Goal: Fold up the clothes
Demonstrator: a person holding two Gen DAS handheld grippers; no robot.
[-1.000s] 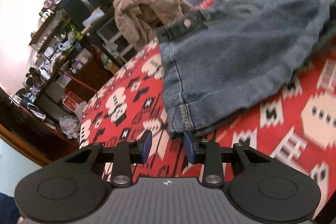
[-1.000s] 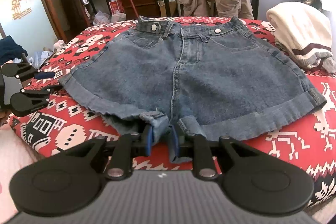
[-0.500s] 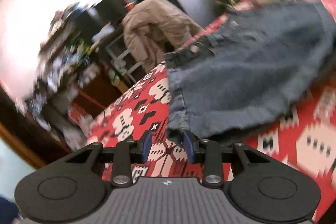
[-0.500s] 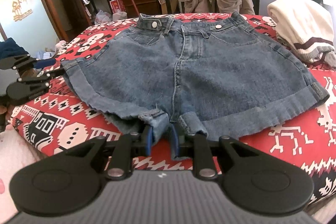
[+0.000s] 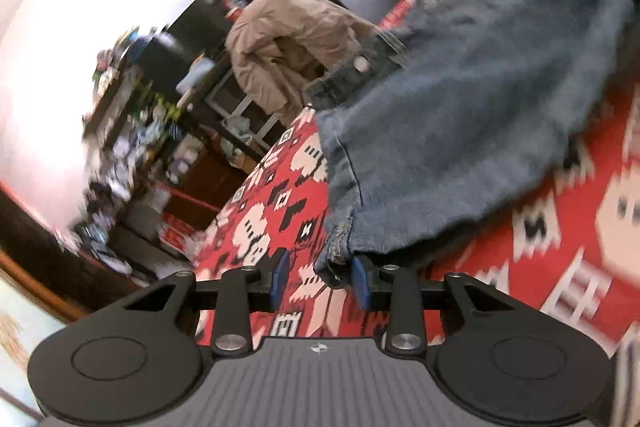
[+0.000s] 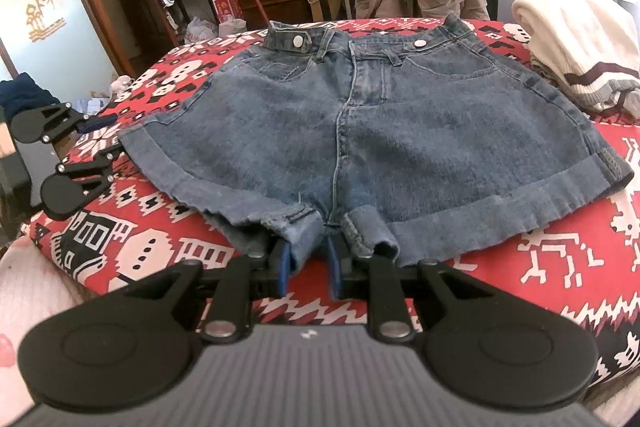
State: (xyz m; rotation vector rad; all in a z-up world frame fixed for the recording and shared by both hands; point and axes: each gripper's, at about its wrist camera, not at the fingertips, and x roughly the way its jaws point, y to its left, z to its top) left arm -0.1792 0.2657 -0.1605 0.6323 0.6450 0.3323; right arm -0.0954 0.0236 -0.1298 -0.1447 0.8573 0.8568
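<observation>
Shorts [image 6: 380, 131] lie flat on a red patterned bed [image 6: 160, 243], a cluttered room beyond. Right tongs [image 6: 307, 263] grip the crotch hem. Left tongs [image 5: 320, 277] stand parted around the cuff corner, not pinching.

Your bed [image 6: 560, 259] wears a red patterned blanket [image 6: 168, 239]. Denim shorts [image 6: 400, 131] lie flat across its middle (waistband at the far edge), and right of the shorts, just beside them, sits a folded cream sweater [image 6: 576, 39].

shelf clutter [image 5: 132, 131] blurred, perhaps bottles
</observation>
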